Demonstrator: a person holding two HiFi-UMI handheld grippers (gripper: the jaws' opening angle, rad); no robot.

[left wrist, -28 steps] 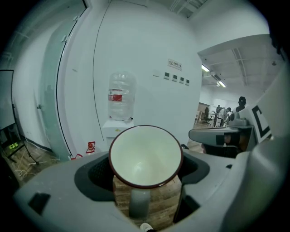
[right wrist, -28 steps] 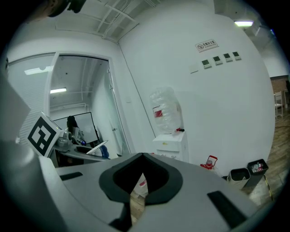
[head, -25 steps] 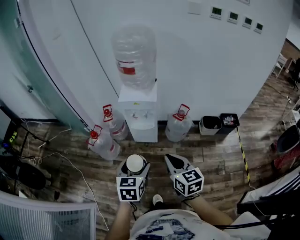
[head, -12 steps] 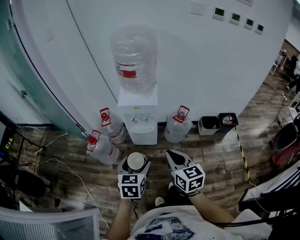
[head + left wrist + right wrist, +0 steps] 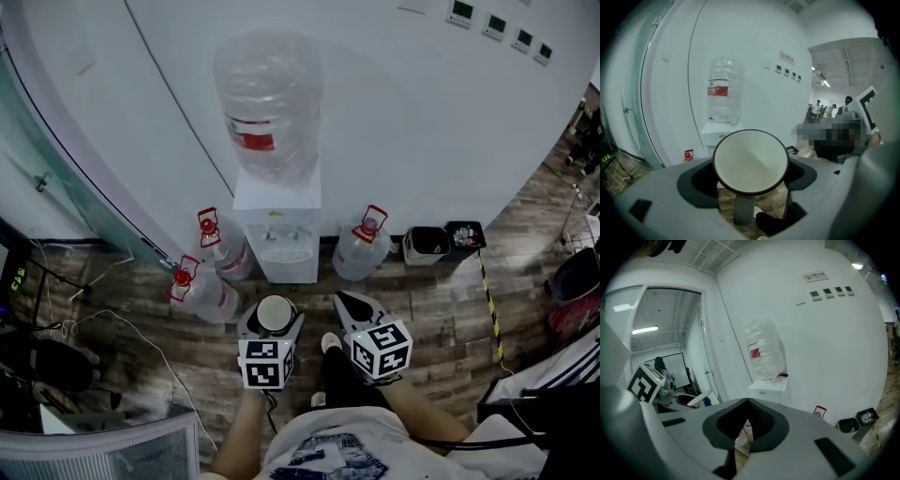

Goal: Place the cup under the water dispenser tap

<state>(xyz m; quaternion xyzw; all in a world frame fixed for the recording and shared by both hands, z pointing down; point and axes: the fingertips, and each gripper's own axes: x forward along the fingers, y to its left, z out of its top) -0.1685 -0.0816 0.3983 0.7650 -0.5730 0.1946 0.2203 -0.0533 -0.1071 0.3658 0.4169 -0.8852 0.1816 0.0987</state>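
A white paper cup (image 5: pixel 275 313) with a dark rim sits upright between the jaws of my left gripper (image 5: pixel 273 321), which is shut on it. The left gripper view looks down into the cup (image 5: pixel 750 161), held in the left gripper (image 5: pixel 751 171). The white water dispenser (image 5: pixel 277 234), topped by a big clear bottle (image 5: pixel 269 103), stands against the wall just ahead of the cup; its tap recess (image 5: pixel 278 231) is apart from the cup. My right gripper (image 5: pixel 349 302) is beside the left one, shut and empty, with its jaws meeting (image 5: pixel 746 404).
Three spare water jugs with red caps stand beside the dispenser: two on its left (image 5: pixel 220 248) (image 5: pixel 197 291), one on its right (image 5: pixel 362 247). Two small bins (image 5: pixel 424 246) are further right. Cables (image 5: pixel 98 323) lie on the wooden floor at left, by a curved glass partition (image 5: pixel 56 169).
The view and both grippers have come closer to the dispenser, and a foot has stepped forward. The cup stays held in the left gripper.
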